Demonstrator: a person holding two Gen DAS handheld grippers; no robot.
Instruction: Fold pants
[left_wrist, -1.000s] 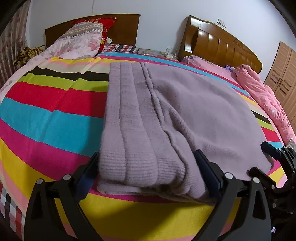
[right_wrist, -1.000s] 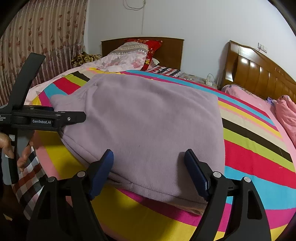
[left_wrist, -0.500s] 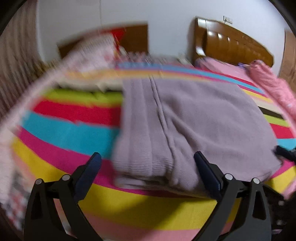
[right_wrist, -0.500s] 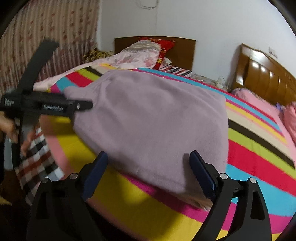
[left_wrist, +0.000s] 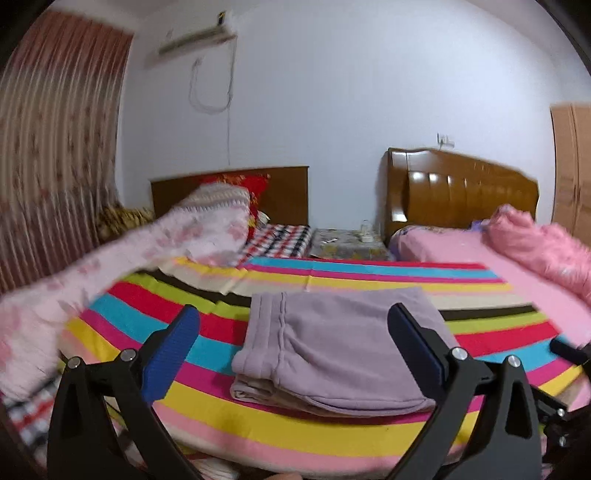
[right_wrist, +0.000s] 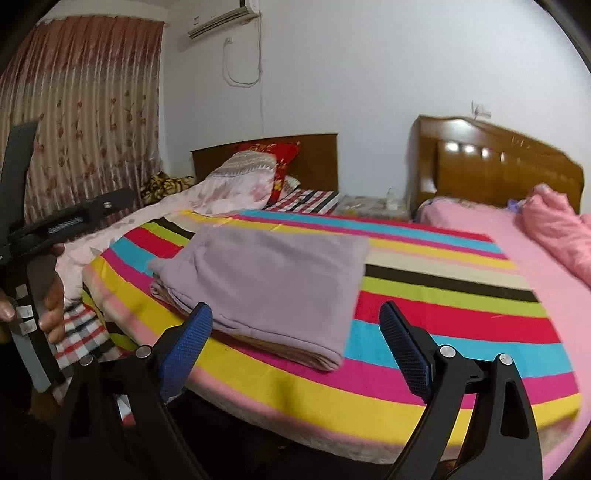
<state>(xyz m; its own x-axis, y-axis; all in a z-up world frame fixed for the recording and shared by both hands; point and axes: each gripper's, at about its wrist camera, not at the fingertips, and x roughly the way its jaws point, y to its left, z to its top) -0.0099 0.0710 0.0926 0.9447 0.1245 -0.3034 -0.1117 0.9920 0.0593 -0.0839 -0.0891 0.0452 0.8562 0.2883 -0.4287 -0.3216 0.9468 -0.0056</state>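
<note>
Folded lilac pants are lying flat on the striped bedspread, near the bed's front edge. Both the left claw and right claw are hovering just short of the pants, jaws spread and gripping nothing, the right having just been opening.

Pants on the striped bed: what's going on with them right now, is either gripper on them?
A person holds a gripper in each hand. The purple pants lie folded in a compact stack on the striped bedspread. Neither gripper touches them: the left gripper and right gripper both hover short of the bed with jaws wide open and nothing between them. The fold looks finished.
</note>
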